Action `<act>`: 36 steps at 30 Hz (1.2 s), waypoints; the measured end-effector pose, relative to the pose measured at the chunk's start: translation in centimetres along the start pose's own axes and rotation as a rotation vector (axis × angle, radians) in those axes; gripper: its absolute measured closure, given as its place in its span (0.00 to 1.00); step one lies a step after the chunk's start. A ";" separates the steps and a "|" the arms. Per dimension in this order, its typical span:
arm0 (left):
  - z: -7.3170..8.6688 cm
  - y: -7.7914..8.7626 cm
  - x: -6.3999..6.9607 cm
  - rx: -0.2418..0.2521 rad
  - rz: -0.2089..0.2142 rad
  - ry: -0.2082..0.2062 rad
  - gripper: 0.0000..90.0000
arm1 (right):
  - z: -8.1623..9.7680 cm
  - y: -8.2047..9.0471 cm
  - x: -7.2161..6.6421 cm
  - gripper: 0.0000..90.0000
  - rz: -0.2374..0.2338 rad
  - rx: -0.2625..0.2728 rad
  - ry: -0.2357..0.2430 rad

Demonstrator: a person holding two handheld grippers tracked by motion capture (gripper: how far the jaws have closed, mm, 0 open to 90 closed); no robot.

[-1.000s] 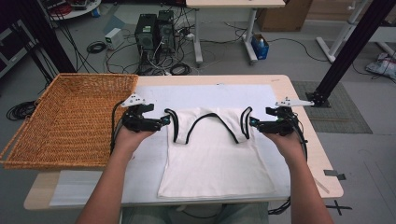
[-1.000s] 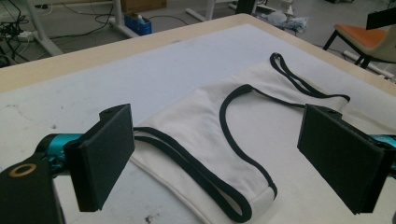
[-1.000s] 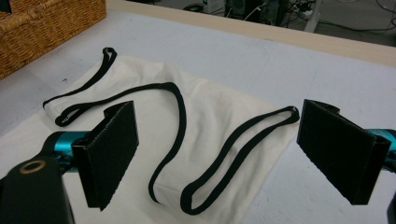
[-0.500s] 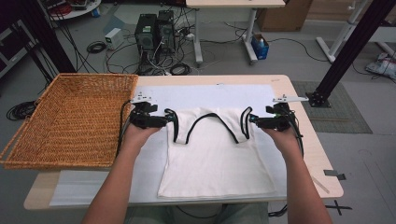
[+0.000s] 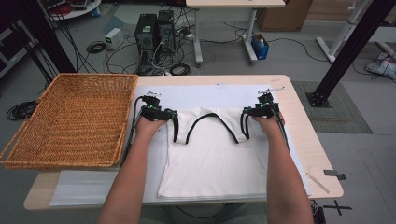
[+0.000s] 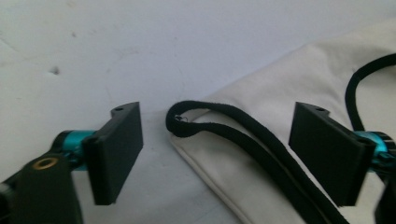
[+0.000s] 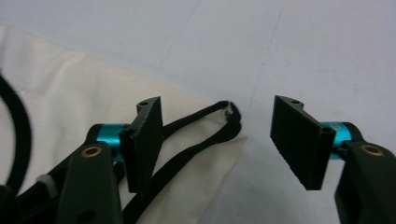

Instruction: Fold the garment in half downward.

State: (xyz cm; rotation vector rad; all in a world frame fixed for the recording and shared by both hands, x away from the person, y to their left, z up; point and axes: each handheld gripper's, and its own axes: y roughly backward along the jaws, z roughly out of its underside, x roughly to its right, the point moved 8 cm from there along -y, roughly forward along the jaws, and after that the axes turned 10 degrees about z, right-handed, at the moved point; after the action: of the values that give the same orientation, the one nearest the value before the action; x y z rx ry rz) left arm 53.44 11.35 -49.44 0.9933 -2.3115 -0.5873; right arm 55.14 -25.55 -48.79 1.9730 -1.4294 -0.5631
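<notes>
The white tank top (image 5: 212, 158) lies flat on the table (image 5: 306, 140). Both claws, left (image 6: 217, 149) and right (image 7: 217, 140), have been closing, still unclamped, straddling the shoulder straps; each should pinch both strap layers squarely.

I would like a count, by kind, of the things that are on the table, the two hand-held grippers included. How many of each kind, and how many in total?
White tank top with black trim: 1
Wicker basket: 1
White sheet under the top: 1
Grippers: 2, the left gripper and the right gripper, both open at the shoulder straps
Total: 5
</notes>
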 end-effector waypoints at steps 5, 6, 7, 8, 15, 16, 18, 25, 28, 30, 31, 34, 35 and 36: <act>0.5 0.1 -0.7 -0.048 -0.082 -0.066 0.53 | 0.7 -0.8 -0.6 0.65 -0.033 -0.057 0.028; 0.5 0.2 -0.9 -0.042 -0.090 -0.058 0.59 | 0.9 -0.8 -0.7 0.70 -0.005 -0.055 0.043; 0.5 0.3 -1.1 -0.041 -0.124 -0.068 0.66 | 0.9 -0.8 -0.7 0.73 0.010 -0.052 0.041; 0.5 0.4 -1.1 -0.044 -0.129 -0.083 0.78 | 0.9 -0.8 -0.6 0.81 0.015 -0.054 0.028; 0.3 0.2 -0.1 -0.012 -0.043 -0.086 0.96 | 0.8 -0.2 -0.2 0.94 -0.034 -0.057 0.015; -0.1 0.5 0.0 0.014 -0.024 -0.075 0.96 | 0.6 0.1 0.0 0.94 -0.043 -0.040 0.003; -0.7 0.9 0.1 0.047 -0.014 -0.073 0.96 | 0.2 0.7 0.5 0.94 -0.055 -0.014 -0.018; -3.2 3.0 0.8 0.170 0.042 -0.068 0.96 | -1.8 3.2 1.1 0.94 -0.107 0.104 -0.045; -3.1 3.2 1.1 0.153 0.054 -0.078 0.96 | -1.6 3.5 1.1 0.94 -0.114 0.097 -0.046; -3.0 3.3 1.5 0.146 0.075 -0.080 0.96 | -1.4 3.9 1.0 0.94 -0.121 0.092 -0.034; -2.9 3.5 2.0 0.139 0.091 -0.088 0.96 | -1.3 4.3 1.0 0.94 -0.127 0.097 -0.029; -2.7 4.0 2.7 0.142 0.109 -0.105 0.96 | -1.1 5.1 0.9 0.94 -0.135 0.109 -0.015; -2.7 4.2 2.8 0.145 0.111 -0.107 0.96 | -1.0 5.5 0.9 0.94 -0.142 0.114 -0.014; -2.6 4.4 3.0 0.148 0.117 -0.110 0.96 | -0.9 5.7 0.9 0.94 -0.143 0.117 -0.012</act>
State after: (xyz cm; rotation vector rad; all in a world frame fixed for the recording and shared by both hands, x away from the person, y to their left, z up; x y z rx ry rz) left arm 51.10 11.41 -44.02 0.9041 -2.5217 -0.4392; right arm 52.18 -27.37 -44.14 2.1800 -1.3634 -0.5661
